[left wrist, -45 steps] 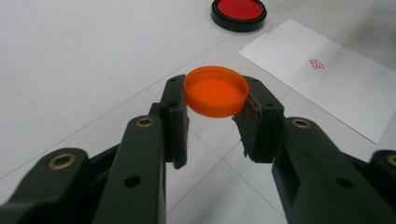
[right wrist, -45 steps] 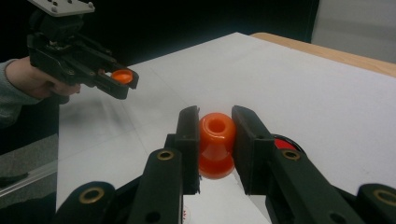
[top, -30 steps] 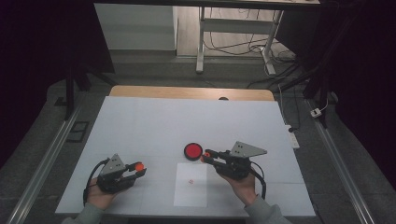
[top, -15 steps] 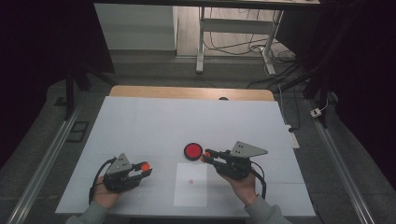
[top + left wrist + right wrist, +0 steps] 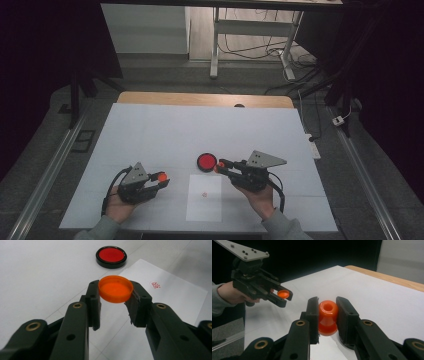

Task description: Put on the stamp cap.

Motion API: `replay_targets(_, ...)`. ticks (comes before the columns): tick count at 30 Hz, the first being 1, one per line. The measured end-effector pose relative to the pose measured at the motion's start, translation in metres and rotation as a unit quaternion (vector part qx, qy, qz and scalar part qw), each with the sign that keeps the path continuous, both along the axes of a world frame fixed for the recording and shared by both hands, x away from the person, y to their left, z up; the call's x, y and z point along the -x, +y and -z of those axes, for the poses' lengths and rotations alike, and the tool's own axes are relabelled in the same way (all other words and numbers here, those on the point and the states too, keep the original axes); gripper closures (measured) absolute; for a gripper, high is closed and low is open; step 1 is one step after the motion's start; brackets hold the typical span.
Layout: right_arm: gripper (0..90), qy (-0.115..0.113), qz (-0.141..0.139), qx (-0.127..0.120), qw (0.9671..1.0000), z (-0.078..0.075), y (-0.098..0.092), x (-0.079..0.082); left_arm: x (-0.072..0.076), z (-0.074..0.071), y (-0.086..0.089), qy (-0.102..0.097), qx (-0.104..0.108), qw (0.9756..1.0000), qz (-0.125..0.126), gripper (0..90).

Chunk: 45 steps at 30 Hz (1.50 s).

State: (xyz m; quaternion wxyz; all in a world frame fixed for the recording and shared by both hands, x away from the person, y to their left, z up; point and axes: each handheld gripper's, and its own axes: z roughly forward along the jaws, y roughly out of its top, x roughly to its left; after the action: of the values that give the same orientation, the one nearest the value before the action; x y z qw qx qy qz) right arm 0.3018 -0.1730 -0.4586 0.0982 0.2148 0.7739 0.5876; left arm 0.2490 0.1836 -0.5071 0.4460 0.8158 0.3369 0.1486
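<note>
L gripper [image 5: 115, 307] clamps the orange cap [image 5: 115, 288] by its rim, held just above the table [image 5: 150, 135], short of the ink pad [image 5: 111, 256] and left of the white sheet [image 5: 172, 297]. R gripper [image 5: 327, 315] is closed on the orange stamp [image 5: 327, 317] at its waist, right beside the ink pad [image 5: 206, 161]. Cap: thin plastic, light, prob. slick and a bit flexy, so grip across the rim, gently. Stamp: stiff, light, narrow waist is the natural hold. Stamp's face is hidden from view, can't tell if inked.
</note>
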Motion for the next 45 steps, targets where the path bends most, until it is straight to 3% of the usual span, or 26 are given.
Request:
replay_targets(14,72.3,0.003,-0.004,-0.003,1.0,0.001,0.002,-0.001,-0.008,-0.008,-0.019,-0.007,0.001,0.9998,0.018,64.9)
replay_targets(25,72.3,0.002,-0.003,-0.002,1.0,0.001,0.0,0.002,-0.017,-0.013,-0.046,-0.014,-0.006,0.9986,0.05,64.9)
replay_targets(45,72.2,0.001,0.0,-0.003,1.0,0.0,0.0,0.001,-0.024,-0.013,-0.069,-0.012,-0.01,0.9969,0.077,64.9)
